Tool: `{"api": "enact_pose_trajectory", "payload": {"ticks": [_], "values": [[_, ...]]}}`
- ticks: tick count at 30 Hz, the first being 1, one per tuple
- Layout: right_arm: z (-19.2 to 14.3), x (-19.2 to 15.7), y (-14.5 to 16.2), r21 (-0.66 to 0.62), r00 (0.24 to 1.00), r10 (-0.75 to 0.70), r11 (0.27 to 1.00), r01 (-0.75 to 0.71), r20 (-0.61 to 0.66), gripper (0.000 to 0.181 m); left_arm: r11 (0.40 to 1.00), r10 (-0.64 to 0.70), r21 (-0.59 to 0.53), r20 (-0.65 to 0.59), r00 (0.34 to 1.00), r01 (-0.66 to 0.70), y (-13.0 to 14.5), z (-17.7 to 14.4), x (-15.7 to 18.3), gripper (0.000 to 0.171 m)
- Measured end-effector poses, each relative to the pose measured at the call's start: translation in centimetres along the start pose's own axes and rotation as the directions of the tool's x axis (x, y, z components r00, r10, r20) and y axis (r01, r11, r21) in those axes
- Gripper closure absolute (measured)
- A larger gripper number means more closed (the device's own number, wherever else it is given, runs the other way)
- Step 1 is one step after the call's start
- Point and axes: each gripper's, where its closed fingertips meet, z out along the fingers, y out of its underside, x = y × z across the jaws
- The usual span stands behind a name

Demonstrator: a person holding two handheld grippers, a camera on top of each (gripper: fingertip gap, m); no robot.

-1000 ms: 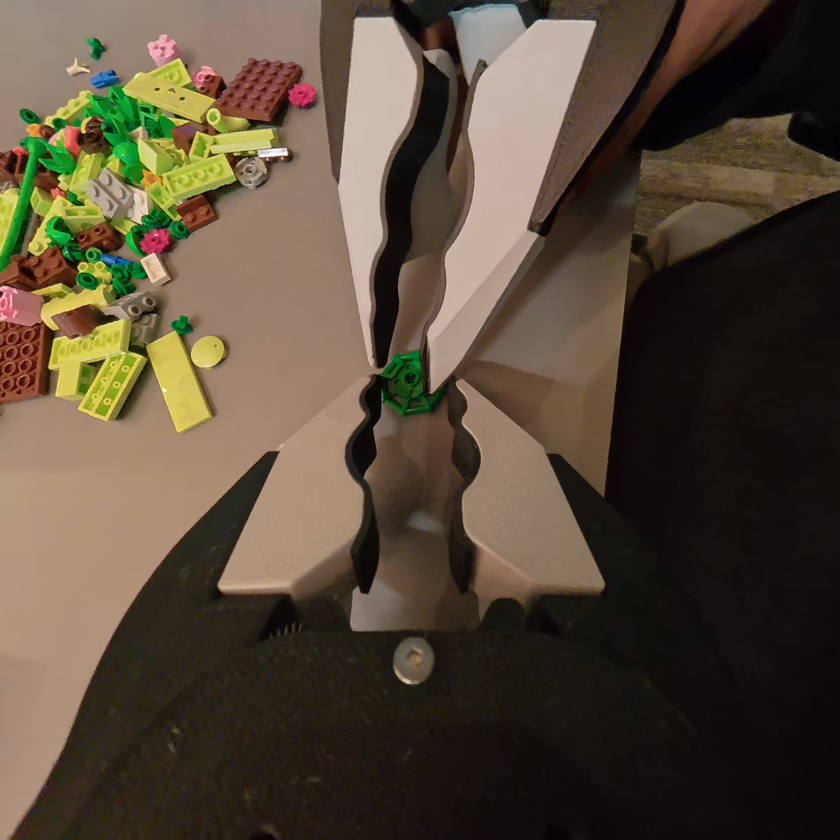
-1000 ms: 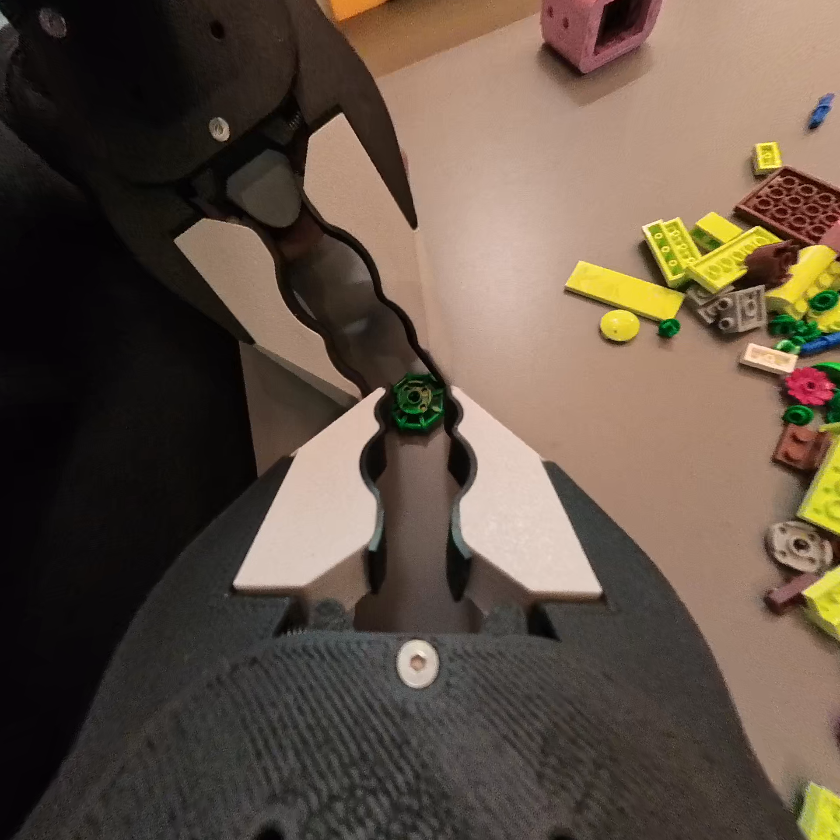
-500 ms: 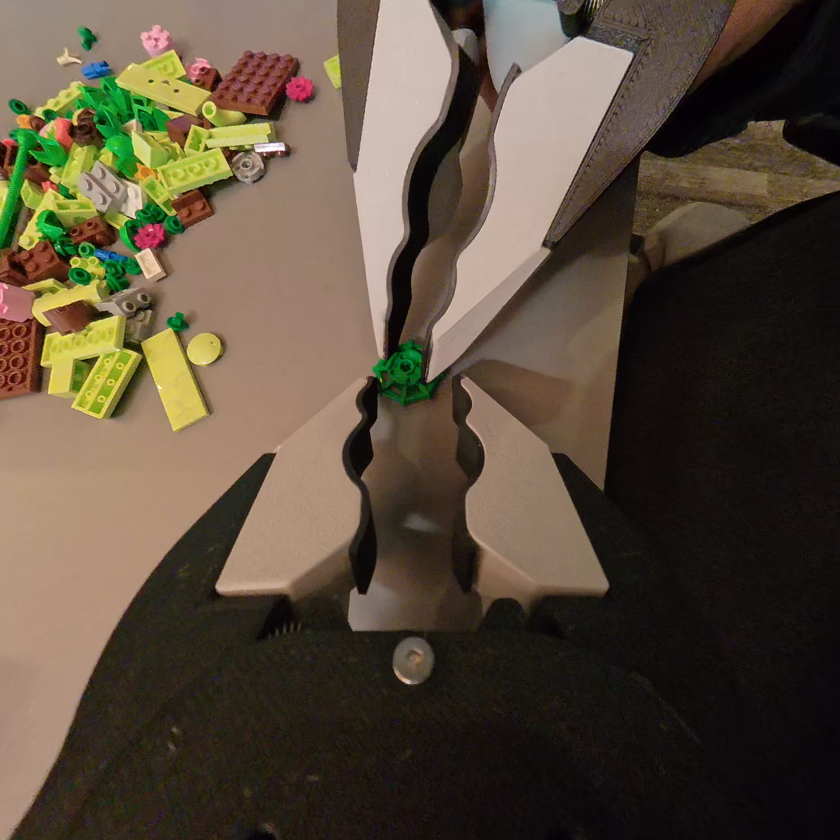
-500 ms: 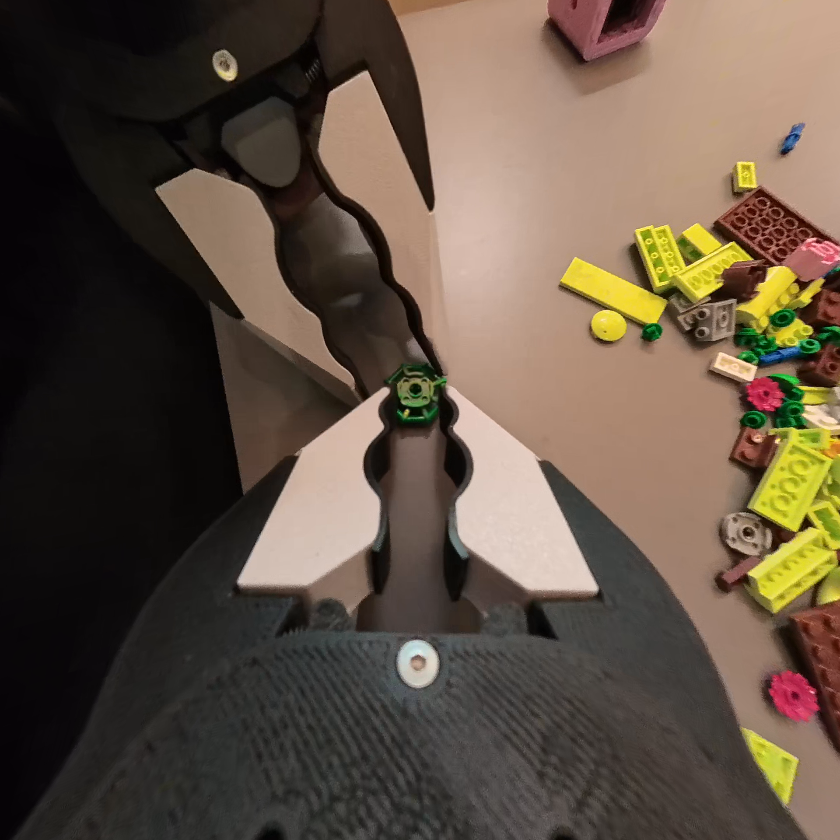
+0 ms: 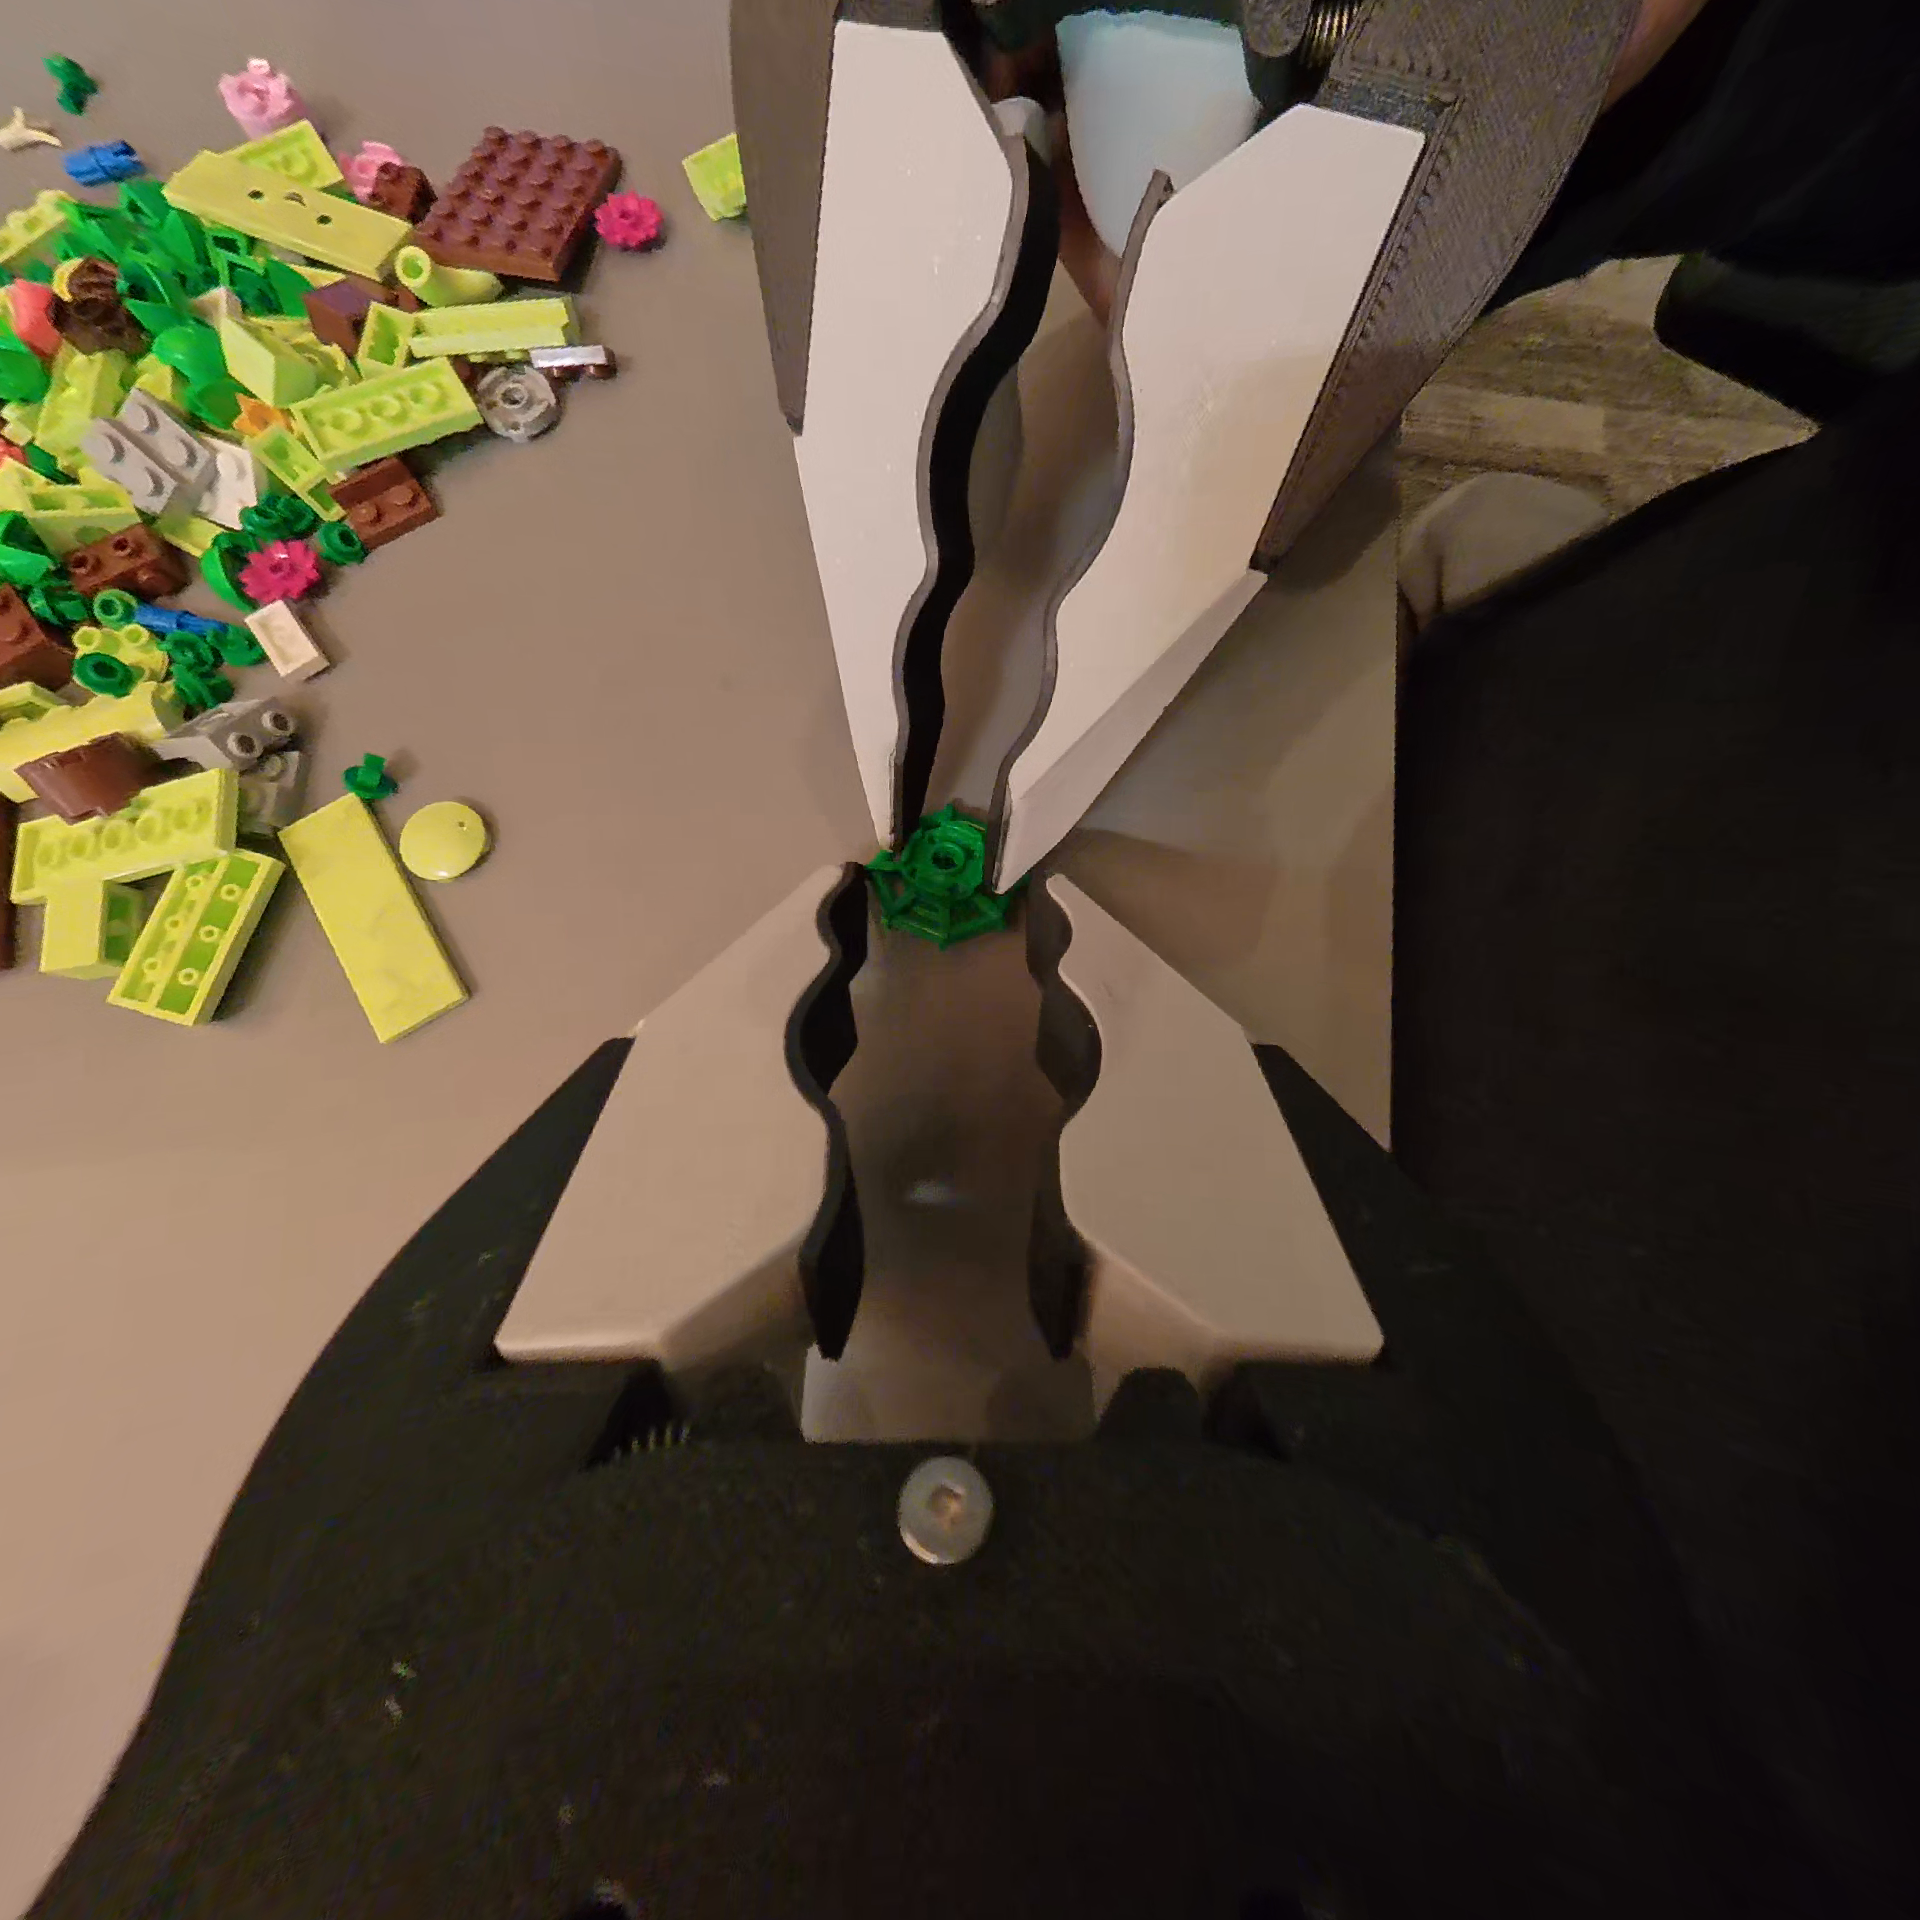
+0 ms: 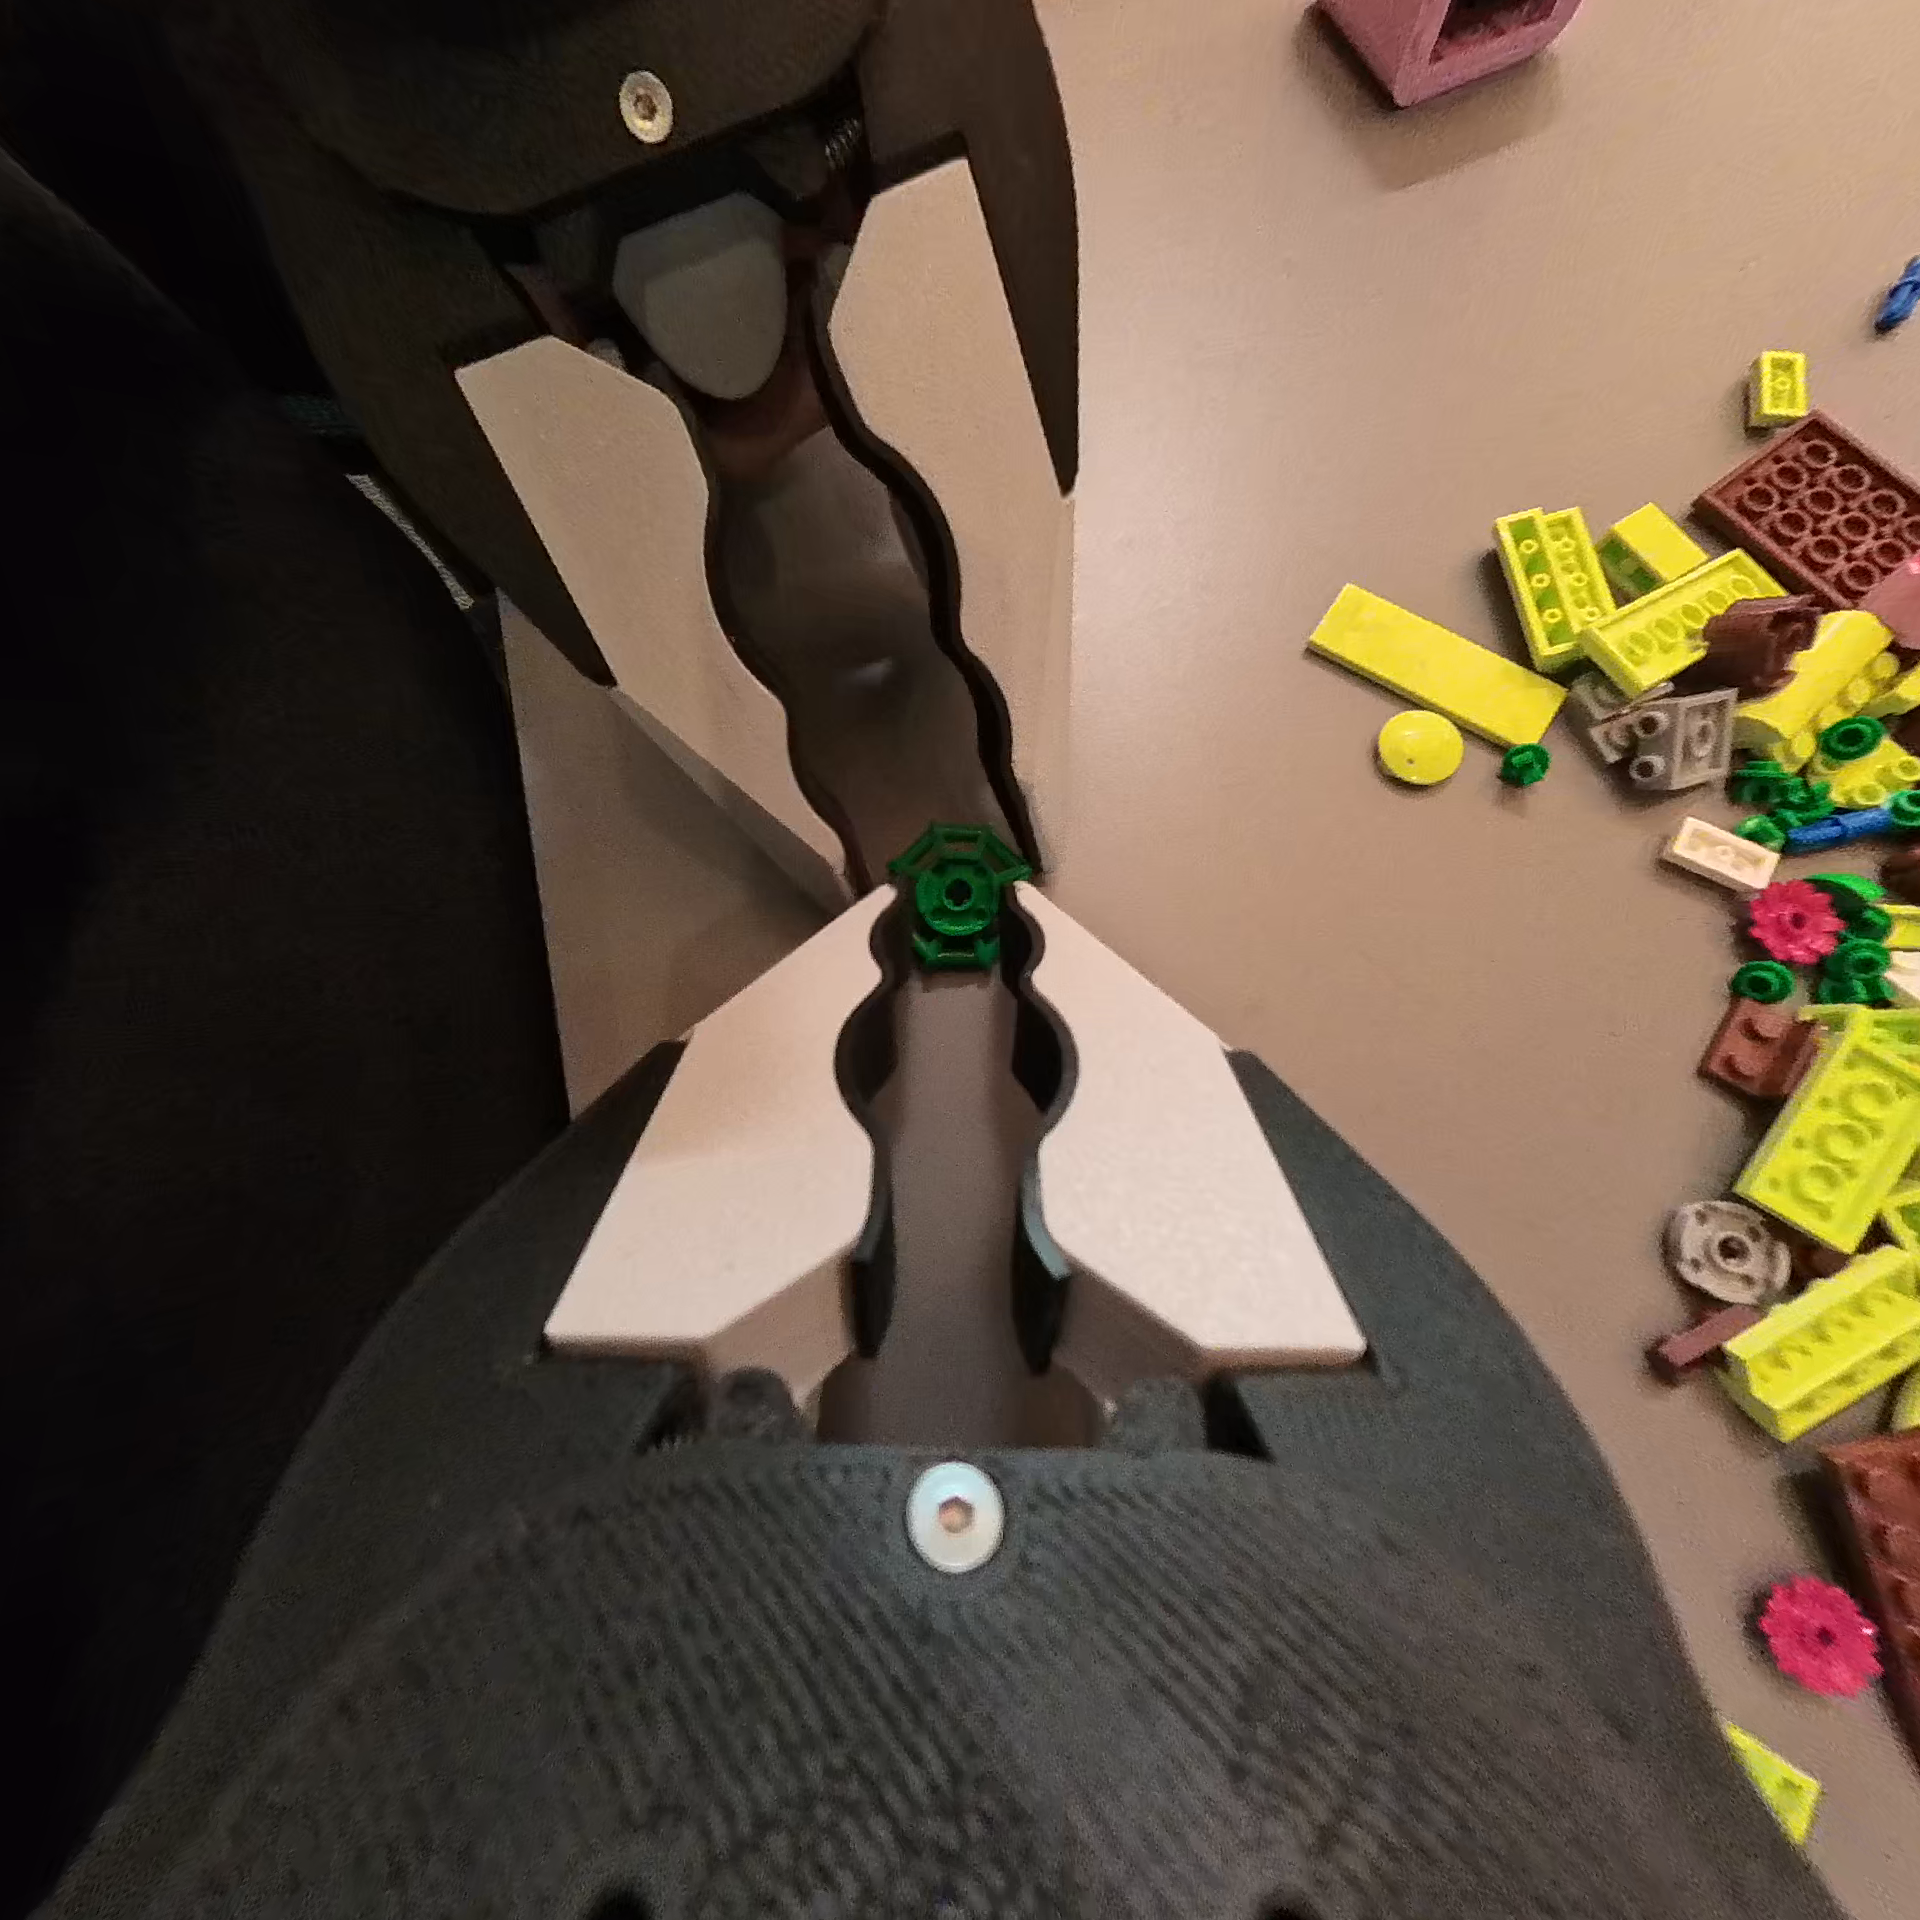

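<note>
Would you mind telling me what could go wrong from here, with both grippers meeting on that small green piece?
1. The green piece sits only at the fingertips of the right gripper and the left gripper; a slight twist might pop it out.
2. They meet near the table edge, so a dropped piece could fall off the table.
3. It could land in the brick pile, among other green bits, and be hard to find.

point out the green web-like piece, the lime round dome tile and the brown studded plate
green web-like piece (image 5: 940,878), left wrist view, its hub
lime round dome tile (image 5: 445,841), left wrist view, its top
brown studded plate (image 5: 525,201), left wrist view, its studded face
</note>
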Motion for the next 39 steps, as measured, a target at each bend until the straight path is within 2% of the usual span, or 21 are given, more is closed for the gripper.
{"api": "enact_pose_trajectory", "payload": {"ticks": [10,20,35,36,37,38,39], "values": [[0.2,0.0,-0.1,-0.079,0.999,0.019,0.997,-0.022,-0.035,0.169,0.999,-0.034,0.003,0.015,0.999,0.033,0.0,-0.1,0.0,0.145],[0.1,-0.1,-0.2,0.063,0.997,0.074,0.995,-0.072,-0.034,0.17,0.999,-0.053,-0.008,0.035,0.998,0.053,0.3,-0.1,0.0,0.143],[-0.6,0.0,-0.9,0.147,0.996,0.093,0.985,-0.09,-0.014,0.171,0.999,-0.034,-0.005,0.055,0.998,0.035,0.3,0.0,0.1,0.146],[-1.1,0.0,-1.6,0.201,0.995,0.096,0.975,-0.093,-0.004,0.181,0.999,-0.031,-0.016,0.047,0.998,0.032,0.3,0.1,0.3,0.146],[-2.4,-0.4,-3.4,0.313,0.994,0.098,0.944,-0.105,0.039,0.181,1.0,-0.019,-0.017,0.057,0.998,0.02,0.3,0.1,0.3,0.146],[-3.0,-0.2,-3.9,0.329,0.992,0.113,0.936,-0.124,0.05,0.181,1.0,-0.016,-0.019,0.063,0.998,0.017,0.4,0.1,0.3,0.146],[-3.0,0.9,-3.3,0.273,0.995,0.091,0.959,-0.079,-0.031,0.181,1.0,-0.018,-0.019,0.063,0.998,0.02,0.4,0.1,0.3,0.146]]}}
